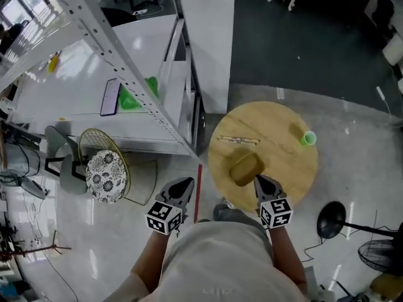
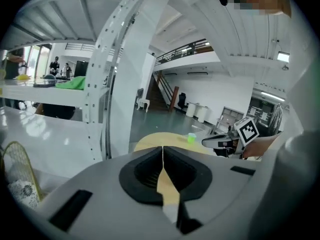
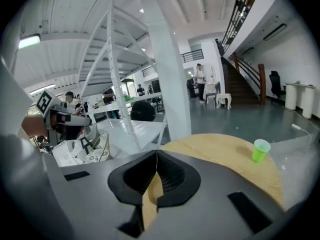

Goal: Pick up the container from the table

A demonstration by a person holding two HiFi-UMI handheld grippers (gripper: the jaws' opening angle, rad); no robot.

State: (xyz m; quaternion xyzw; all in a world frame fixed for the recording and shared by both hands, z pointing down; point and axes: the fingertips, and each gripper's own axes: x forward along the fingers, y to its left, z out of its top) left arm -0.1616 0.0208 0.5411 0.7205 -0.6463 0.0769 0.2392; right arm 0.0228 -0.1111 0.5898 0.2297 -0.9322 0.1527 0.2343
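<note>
Brown container (image 1: 244,167) on wooden table (image 1: 286,168)
It is lying just beyond the nearer right gripper (image 1: 258,178); left gripper (image 1: 187,183) is hanging well left; both clenched, empty.

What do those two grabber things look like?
The left gripper and the right gripper are both grey, with pointed jaws lined with black ribbed pads. Each carries a cube with black-and-white square markers. The person wears a pale top.

Shirt (image 1: 220,263): pale beige.
Left gripper (image 1: 186,184): grey shell, black ribbed pads (image 2: 142,174), black-and-white marker cube (image 1: 164,218).
Right gripper (image 1: 259,181): identical build.
</note>
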